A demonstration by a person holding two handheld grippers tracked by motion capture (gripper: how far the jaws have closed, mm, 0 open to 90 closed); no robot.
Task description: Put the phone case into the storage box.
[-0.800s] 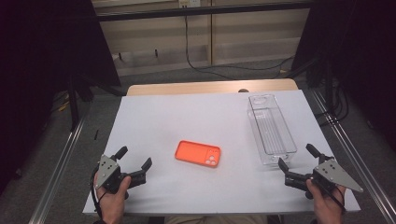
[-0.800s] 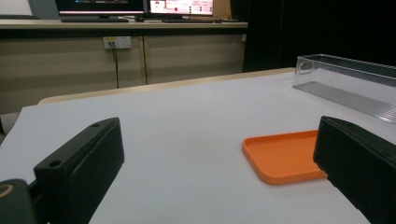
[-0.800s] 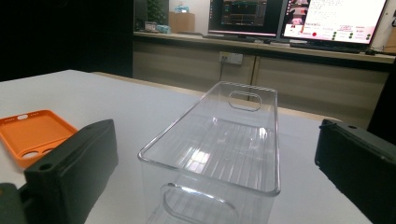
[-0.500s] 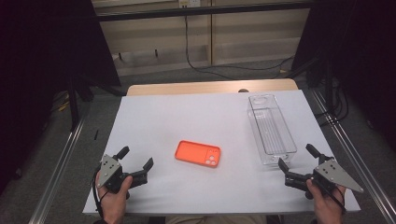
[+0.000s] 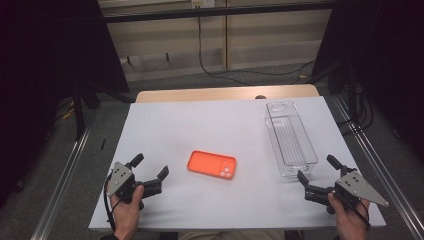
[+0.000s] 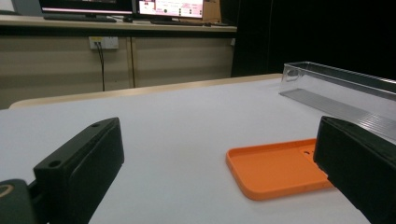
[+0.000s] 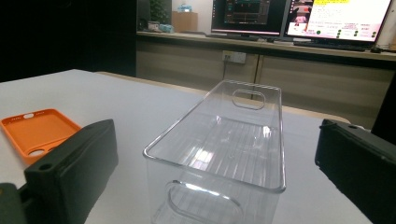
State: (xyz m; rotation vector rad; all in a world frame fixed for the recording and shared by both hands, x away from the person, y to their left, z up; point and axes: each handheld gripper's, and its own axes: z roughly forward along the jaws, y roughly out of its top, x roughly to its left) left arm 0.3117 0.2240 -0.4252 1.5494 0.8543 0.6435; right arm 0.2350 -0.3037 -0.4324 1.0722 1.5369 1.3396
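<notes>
A white worktop (image 5: 210, 125) is seen, with a wooden edge along its far side. An orange phone case (image 5: 212, 164) lies flat near the centre, open side up. A clear plastic bin (image 5: 290, 138) stands empty at the right, lengthwise near to far.

The table (image 5: 220, 125) is evenly and brightly lit from above, with faint shadows. Its surroundings fall dark. Both gripper views are soft, with monitors (image 7: 299, 18) glowing behind.

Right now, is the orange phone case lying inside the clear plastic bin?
No, the flat orange phone case lies on the white table, apart from the clear rectangular plastic bin, which is empty.
</notes>
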